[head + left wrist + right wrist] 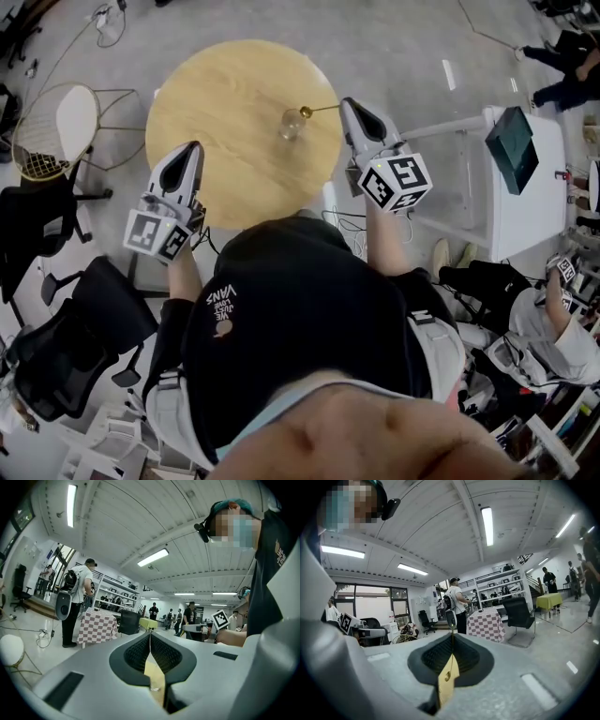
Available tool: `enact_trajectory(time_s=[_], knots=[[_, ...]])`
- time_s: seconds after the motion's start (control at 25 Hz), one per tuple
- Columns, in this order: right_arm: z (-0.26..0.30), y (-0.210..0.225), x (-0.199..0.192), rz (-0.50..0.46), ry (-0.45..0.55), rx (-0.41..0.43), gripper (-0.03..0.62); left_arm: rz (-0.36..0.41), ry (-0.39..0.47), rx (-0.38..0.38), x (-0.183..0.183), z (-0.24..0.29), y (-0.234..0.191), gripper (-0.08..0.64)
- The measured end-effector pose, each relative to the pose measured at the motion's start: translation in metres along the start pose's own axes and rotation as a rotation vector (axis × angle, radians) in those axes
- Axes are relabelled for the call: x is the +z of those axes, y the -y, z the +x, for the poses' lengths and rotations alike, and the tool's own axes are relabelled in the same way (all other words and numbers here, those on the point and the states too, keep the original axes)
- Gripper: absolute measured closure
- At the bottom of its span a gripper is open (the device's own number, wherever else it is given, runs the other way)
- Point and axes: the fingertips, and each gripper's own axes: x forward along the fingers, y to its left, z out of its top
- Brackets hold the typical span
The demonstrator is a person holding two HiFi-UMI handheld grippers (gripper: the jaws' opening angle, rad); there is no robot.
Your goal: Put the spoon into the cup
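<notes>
Round wood worktop (216, 103) carries the cup (291, 124). Right gripper (347, 103) fingers clamp the spoon (323, 109) handle, bowl end at cup rim, prob. for drop-in. Left gripper (193, 147) fingers together, empty, well left of cup.

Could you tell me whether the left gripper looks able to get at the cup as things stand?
Probably yes: only bare table lies between the left gripper and the cup, though its jaws are together and would need opening.

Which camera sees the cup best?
The head view: the whole cup stands in plain sight on the table. The left gripper view shows only a sliver; the right gripper view shows none.
</notes>
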Motion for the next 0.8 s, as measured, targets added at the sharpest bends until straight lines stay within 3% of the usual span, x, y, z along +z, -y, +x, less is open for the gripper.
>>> enact_trajectory(time_s=[0.8], knots=[[0.047, -0.003, -0.031, 0.026, -0.086, 0.078, 0.594, -0.014, -0.009, 0.091, -0.005, -0.012, -0.018, 0.561]])
